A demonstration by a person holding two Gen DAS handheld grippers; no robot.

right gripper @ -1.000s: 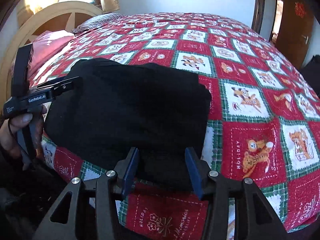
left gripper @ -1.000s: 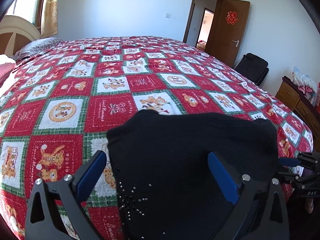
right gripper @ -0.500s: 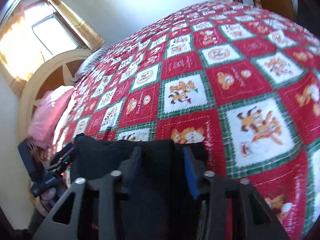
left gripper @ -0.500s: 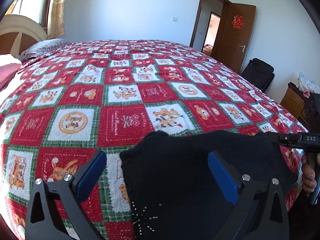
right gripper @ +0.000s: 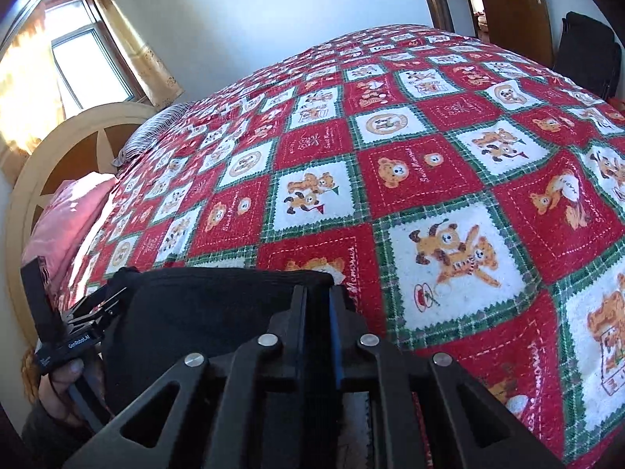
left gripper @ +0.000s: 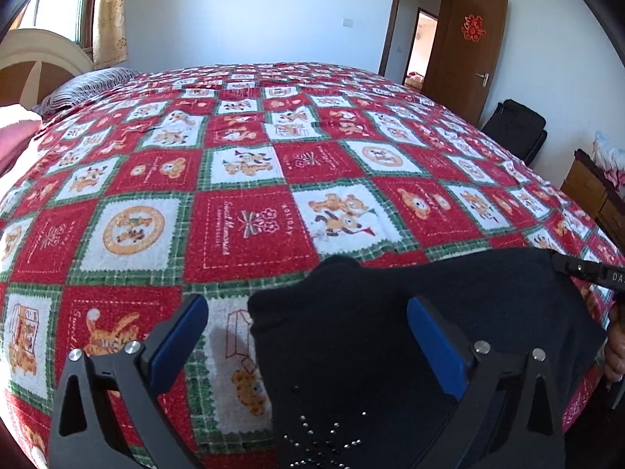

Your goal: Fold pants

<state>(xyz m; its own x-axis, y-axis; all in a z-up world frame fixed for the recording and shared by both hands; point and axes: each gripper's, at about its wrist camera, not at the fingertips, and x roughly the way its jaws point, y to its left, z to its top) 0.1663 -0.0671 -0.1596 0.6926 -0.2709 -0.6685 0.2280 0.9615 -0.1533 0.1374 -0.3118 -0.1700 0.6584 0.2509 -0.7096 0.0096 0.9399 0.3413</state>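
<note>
The folded black pants point(left gripper: 390, 332) lie at the near edge of the bed, with small silver studs near the bottom of the left wrist view. My left gripper point(left gripper: 308, 320) is open, its blue pads on either side of the pants' left corner. In the right wrist view my right gripper point(right gripper: 318, 301) is shut on the right edge of the black pants point(right gripper: 203, 312). The left gripper also shows at the left of the right wrist view point(right gripper: 78, 324), beside the pants.
The bed carries a red, white and green bear-patterned blanket point(left gripper: 250, 226). A headboard point(right gripper: 70, 148) and pink pillow point(right gripper: 70, 215) are at the left. An open brown door point(left gripper: 468, 58), a black bag point(left gripper: 515, 133) and a wooden dresser point(left gripper: 593, 195) stand to the right.
My right gripper closed from open onto the pants' right edge and tilted up. The left gripper stayed open and drew back a little toward the bed's near edge.
</note>
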